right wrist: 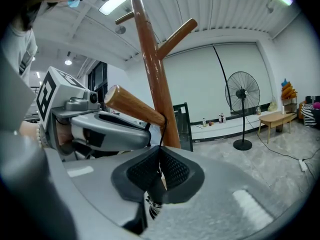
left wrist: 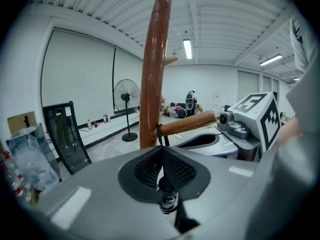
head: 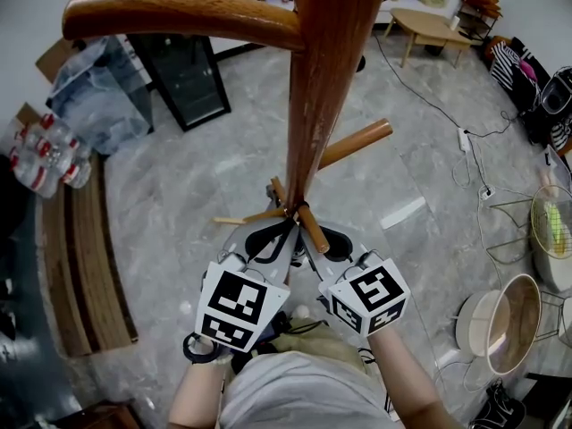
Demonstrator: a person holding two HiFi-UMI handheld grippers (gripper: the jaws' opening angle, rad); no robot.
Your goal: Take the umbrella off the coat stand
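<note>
Left gripper view: umbrella [left wrist: 168, 198], probably light; strap [left wrist: 159, 137] limp, looped on peg [left wrist: 187, 124]; left gripper [left wrist: 161, 151], right gripper [right wrist: 160, 154] both clenched on strap.

Floor: grey marble-look tiles [head: 179, 195].
Black pedestal fan [right wrist: 242, 101] stands by the far wall, with small bottles [right wrist: 220, 118] on the floor near it.
Black glass-door cabinet [head: 183, 70] is tilted back against the wall. A clear plastic bag [head: 98, 88] sits beside it, and a shrink-wrapped pack of bottles [head: 45, 150] lies just next to the bag.
Low wooden table [head: 429, 25] at far right.
White power strip [head: 463, 139] with cables lies on the floor.
Ceiling strip light [left wrist: 188, 49] is lit.
</note>
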